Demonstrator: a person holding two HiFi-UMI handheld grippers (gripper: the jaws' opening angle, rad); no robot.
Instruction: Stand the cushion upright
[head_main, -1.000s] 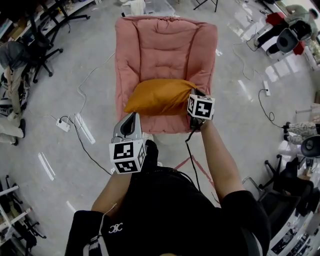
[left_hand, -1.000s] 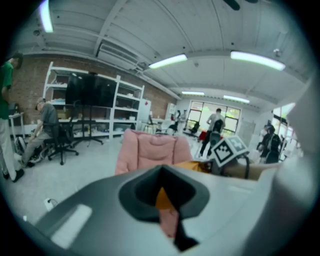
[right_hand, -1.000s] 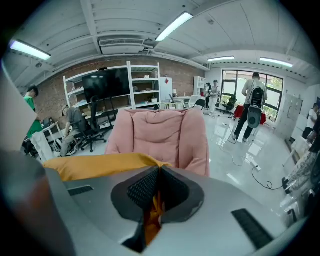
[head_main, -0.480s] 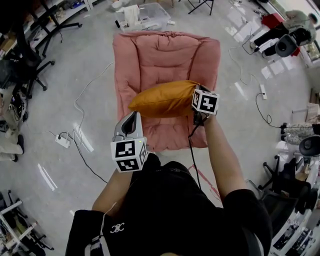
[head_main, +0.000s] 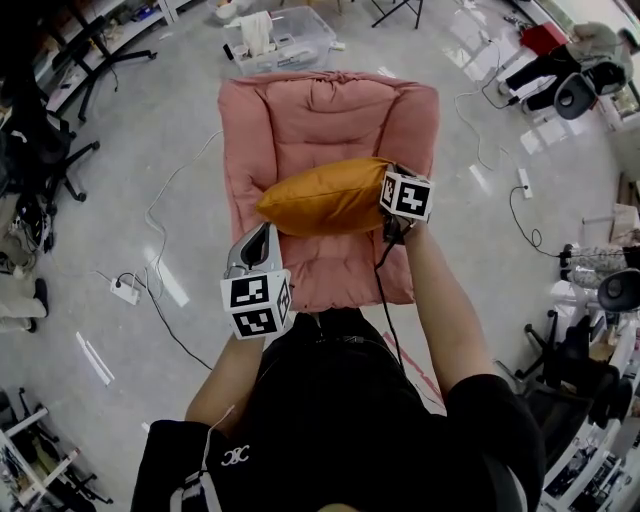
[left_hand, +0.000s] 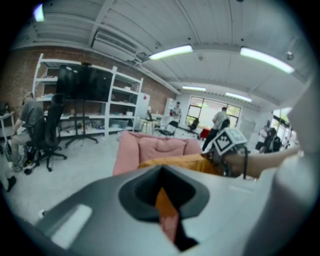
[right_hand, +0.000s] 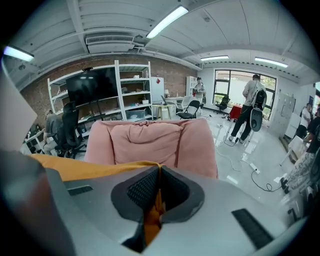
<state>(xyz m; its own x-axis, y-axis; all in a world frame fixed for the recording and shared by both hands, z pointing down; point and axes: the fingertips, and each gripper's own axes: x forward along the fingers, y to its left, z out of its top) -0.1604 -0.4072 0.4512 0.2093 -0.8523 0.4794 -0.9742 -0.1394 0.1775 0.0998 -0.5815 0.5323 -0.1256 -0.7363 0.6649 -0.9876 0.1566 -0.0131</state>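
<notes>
An orange cushion (head_main: 325, 197) hangs lengthwise over the seat of a pink floor chair (head_main: 330, 110). My right gripper (head_main: 388, 202) is shut on the cushion's right end; in the right gripper view orange fabric (right_hand: 90, 169) is pinched between the jaws of that gripper (right_hand: 159, 172), with the pink chair (right_hand: 150, 140) beyond. My left gripper (head_main: 264, 235) sits just below the cushion's left end, apart from it, jaws shut with nothing in them. In the left gripper view the cushion (left_hand: 175, 162) and chair (left_hand: 150, 147) lie past the left gripper (left_hand: 161, 170).
A clear plastic bin (head_main: 270, 35) stands behind the chair. A power strip with cables (head_main: 125, 290) lies on the floor at left, near office chairs (head_main: 40, 150). Red tape marks (head_main: 405, 350) are on the floor by my feet. A seated person (head_main: 580, 60) is at the far right.
Both grippers and the held cushion have moved forward over the chair's seat, toward its backrest. The right gripper keeps its grip; the left stays shut.
</notes>
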